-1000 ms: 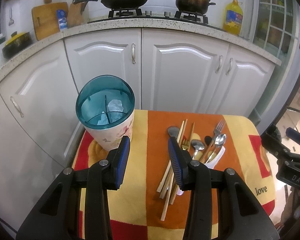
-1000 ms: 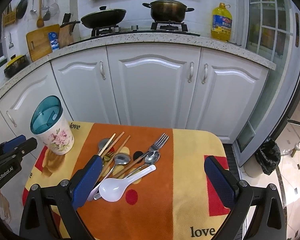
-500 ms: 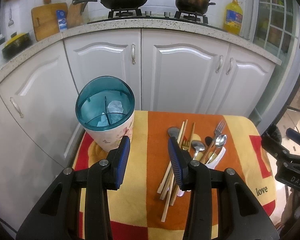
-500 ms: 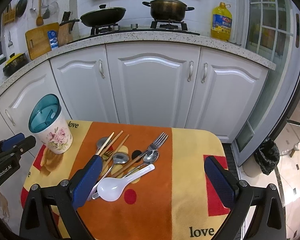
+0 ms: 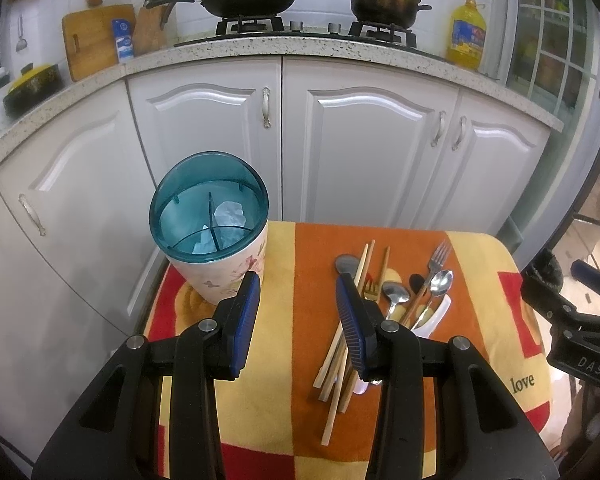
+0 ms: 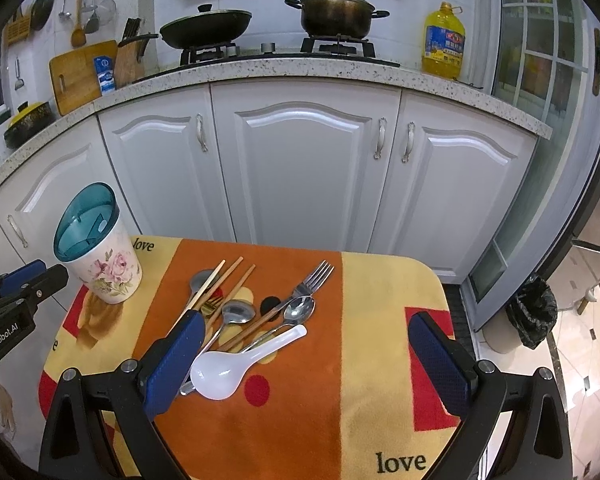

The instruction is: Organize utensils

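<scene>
A pile of utensils lies on the orange and yellow cloth: wooden chopsticks (image 6: 214,286), a steel fork (image 6: 312,280), steel spoons (image 6: 298,309) and a white ceramic spoon (image 6: 236,364). The pile also shows in the left wrist view, with chopsticks (image 5: 342,334) at its left. A floral holder with a teal divided top (image 5: 210,210) stands at the cloth's far left; it also shows in the right wrist view (image 6: 96,246). My left gripper (image 5: 298,286) is open and empty, hovering between holder and pile. My right gripper (image 6: 304,328) is wide open and empty above the pile.
The cloth (image 6: 380,320) covers a small table in front of white kitchen cabinets (image 6: 304,160). A counter behind holds a wok (image 6: 206,28), a pot (image 6: 336,12) and an oil bottle (image 6: 444,40). A black bin bag (image 6: 534,308) sits on the floor at right.
The right gripper has drifted slightly back and up, so the table sits a little lower and nearer in its view. The left gripper has barely moved.
</scene>
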{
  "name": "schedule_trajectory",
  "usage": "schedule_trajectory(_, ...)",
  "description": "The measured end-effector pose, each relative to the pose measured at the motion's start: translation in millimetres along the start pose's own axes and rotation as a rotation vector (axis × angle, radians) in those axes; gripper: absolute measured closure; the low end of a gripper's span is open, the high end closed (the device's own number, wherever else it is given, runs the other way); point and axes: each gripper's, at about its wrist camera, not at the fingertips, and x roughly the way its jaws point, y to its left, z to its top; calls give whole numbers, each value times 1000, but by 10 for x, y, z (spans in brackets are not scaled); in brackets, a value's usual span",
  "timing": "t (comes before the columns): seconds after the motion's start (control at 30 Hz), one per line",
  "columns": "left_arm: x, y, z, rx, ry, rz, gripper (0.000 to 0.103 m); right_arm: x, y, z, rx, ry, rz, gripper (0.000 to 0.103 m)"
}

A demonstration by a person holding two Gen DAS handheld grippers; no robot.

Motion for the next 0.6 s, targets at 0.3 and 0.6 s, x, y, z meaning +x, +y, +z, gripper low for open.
schedule_trajectory(0.3, 3, -3, 0, -1, 1, 0, 64, 27, -24, -3, 5, 6, -4, 1)
schedule_trajectory(0.6, 58, 20, 37, 2, 10, -14, 64, 73, -76, -3, 6, 18, -12, 1)
